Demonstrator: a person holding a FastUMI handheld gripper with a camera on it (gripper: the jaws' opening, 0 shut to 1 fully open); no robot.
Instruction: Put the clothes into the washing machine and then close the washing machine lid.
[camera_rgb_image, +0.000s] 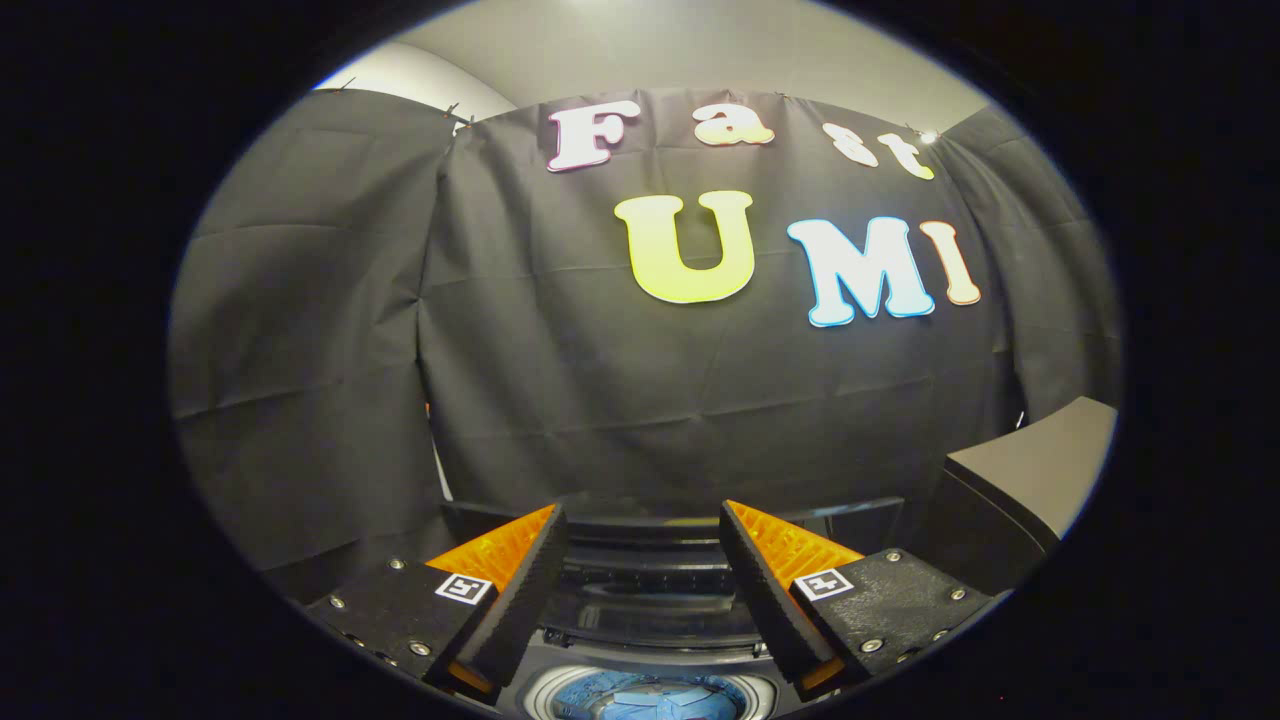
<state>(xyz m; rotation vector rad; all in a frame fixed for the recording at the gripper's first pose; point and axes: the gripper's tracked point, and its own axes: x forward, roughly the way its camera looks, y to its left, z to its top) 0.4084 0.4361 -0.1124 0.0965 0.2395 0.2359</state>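
The tool (643, 580) is held with fingers apart and empty above the washing machine (650, 610), where blue clothes (650, 700) are seen in the drum; the raised lid (660, 545) should be pushed down squarely.

Staged recording booth, not a real home laundry room. Black cloth wall (640, 400) hangs as backdrop in creased panels, pinned along its top edge, pale ceiling (700, 50) and a strip of plain wall above it. Small bright light (929, 136) at the cloth's top right. Top-loading washing machine (650, 600) stands right against the cloth, lid up, round drum opening (650, 697) with blue clothes (650, 700) inside. Dark boxy unit with grey top (1040, 465) beside it on the right. Gripper (645, 580) fingers held apart above the machine, holding nothing.
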